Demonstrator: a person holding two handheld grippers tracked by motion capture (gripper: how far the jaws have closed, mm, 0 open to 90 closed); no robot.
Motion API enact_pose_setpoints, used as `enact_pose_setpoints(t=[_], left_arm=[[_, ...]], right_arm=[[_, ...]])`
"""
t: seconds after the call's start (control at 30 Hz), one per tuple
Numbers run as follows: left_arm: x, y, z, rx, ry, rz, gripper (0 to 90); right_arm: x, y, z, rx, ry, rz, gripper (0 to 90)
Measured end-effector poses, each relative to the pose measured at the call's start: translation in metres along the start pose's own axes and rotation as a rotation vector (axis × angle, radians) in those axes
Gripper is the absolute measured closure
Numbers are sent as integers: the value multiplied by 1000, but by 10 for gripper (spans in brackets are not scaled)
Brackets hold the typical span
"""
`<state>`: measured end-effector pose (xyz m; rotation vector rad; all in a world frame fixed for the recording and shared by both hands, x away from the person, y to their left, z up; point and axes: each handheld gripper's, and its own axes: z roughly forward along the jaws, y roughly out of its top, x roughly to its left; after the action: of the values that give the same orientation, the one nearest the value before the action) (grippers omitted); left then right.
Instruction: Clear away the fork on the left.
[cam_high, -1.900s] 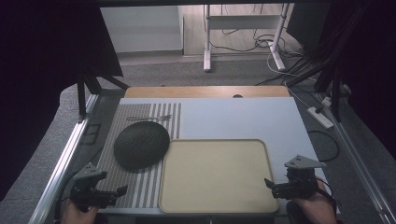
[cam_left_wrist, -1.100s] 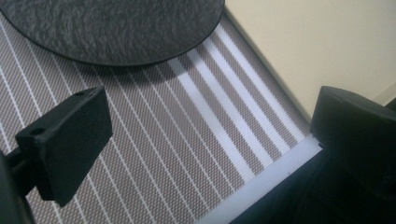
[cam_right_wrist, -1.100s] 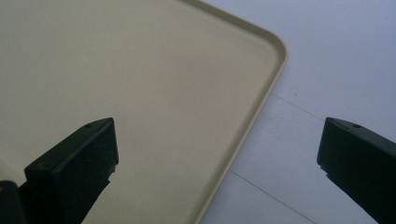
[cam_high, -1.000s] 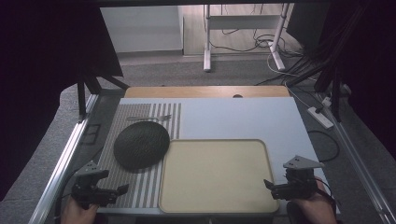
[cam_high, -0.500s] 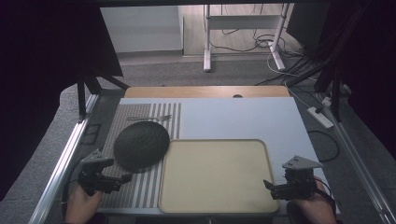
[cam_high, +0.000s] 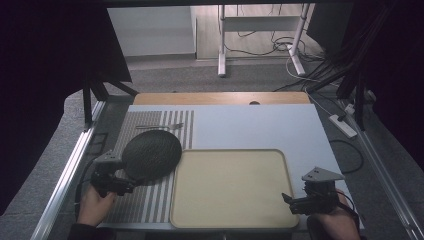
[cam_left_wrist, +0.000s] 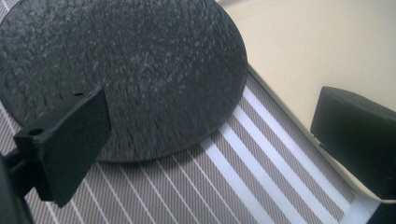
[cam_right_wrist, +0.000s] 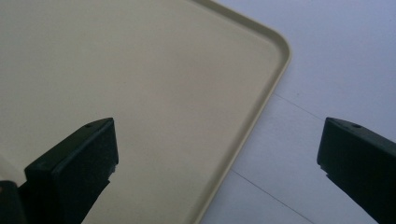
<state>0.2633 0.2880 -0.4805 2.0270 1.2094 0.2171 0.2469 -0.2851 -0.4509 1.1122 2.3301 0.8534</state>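
Movement is coming from the left gripper (cam_high: 131, 184): its released jaws are now closing in on the round black textured plate (cam_high: 151, 154) lying on the striped placemat (cam_high: 150, 200), suggesting a pickup. Right gripper (cam_high: 290, 200) is idling, jaws open, by the beige rectangular tray (cam_high: 232, 187).

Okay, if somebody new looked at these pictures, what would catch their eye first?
Probably the black round plate on the striped mat at the table's left, with the left tongs open right at its near edge. Next, the big beige tray in the near middle, bare, with the right tongs open at its near right corner. A fork lies on the mat beyond the plate.
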Motion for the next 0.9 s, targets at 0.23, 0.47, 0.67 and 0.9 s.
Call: enact_pose_setpoints(t=[0.23,0.47,0.67,0.9], left_arm=[[8,12,13,19,5,14,0],[17,24,26,33,0,12,0],[27,37,35,32,4,10,0],[41,56,50,36,1,2,0]], right_arm=[[1,0,1,5,2,-9,0],[1,0,1,11,2,-17,0],[2,0,2,17,4,-21,0],[2,1,2,22,6,-22,0]])
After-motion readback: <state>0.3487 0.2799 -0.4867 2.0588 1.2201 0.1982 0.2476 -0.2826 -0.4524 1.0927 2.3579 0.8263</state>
